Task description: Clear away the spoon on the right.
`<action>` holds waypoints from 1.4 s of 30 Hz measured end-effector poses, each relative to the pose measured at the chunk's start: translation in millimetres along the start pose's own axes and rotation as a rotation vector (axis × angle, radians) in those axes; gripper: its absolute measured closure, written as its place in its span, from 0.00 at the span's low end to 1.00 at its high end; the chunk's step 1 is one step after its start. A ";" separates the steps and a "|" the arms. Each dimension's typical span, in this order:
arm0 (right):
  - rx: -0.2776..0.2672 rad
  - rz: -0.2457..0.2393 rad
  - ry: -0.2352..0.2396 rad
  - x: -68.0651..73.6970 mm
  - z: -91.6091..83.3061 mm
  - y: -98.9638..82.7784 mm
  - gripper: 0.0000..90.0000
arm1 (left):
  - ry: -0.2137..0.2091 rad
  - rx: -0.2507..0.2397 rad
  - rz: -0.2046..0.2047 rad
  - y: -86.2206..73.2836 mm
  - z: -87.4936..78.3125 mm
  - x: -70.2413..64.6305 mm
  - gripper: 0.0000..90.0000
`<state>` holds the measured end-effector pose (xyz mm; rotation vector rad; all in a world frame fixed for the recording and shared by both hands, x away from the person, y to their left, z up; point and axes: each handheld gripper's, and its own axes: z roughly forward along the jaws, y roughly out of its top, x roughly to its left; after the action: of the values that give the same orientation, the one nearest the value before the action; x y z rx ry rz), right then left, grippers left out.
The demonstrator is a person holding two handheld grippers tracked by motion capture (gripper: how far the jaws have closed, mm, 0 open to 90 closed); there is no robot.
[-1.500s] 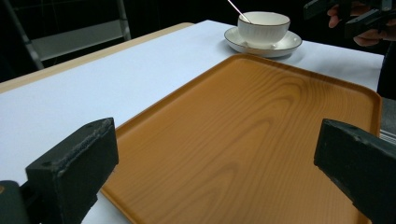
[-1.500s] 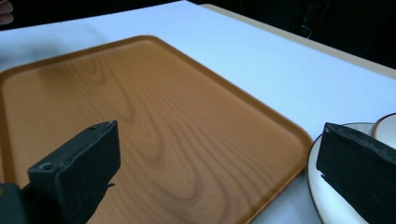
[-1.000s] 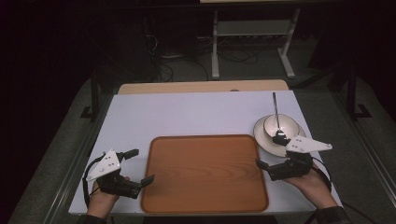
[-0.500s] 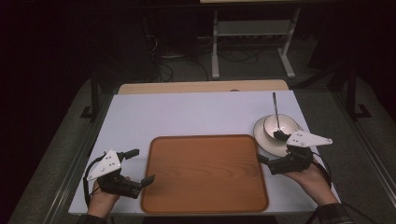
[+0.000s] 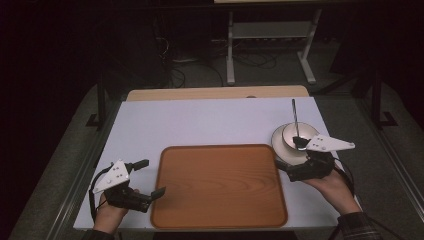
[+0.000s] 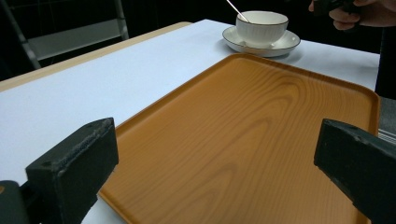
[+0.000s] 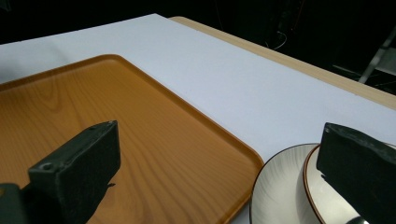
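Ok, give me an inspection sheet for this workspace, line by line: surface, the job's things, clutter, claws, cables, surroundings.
Surface: white tabletop with a bare wooden strip along the far edge.
Job's things: white cup standing on a saucer at the table's right, a spoon standing in the cup; wooden tray at the centre, nothing on it.
Clutter: nothing seen.
Claws: left claw open, at the tray's left edge, holding nothing; right claw open, at the saucer's near edge, holding nothing.
Cables: one loops from each claw beside the hand; more lie on the floor beyond the table.
Surroundings: dark room, a metal stand behind the table.
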<state>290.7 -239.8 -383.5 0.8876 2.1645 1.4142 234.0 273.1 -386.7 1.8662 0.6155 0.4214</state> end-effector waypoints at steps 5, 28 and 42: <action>0.011 -0.004 -0.008 -3.6 3.3 2.9 0.00 | 0.001 0.001 -0.002 0.1 0.1 -0.4 0.00; 0.067 -0.003 -0.040 -25.2 14.1 17.5 0.08 | 0.003 0.001 -0.002 0.1 -0.1 -0.1 0.00; 0.119 0.027 -0.066 -40.7 25.4 28.4 0.18 | 0.004 0.000 -0.004 0.0 -0.1 0.2 0.00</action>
<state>344.1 -243.4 -368.1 0.9946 2.2137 1.2609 234.1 273.3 -386.6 1.8639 0.6218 0.4233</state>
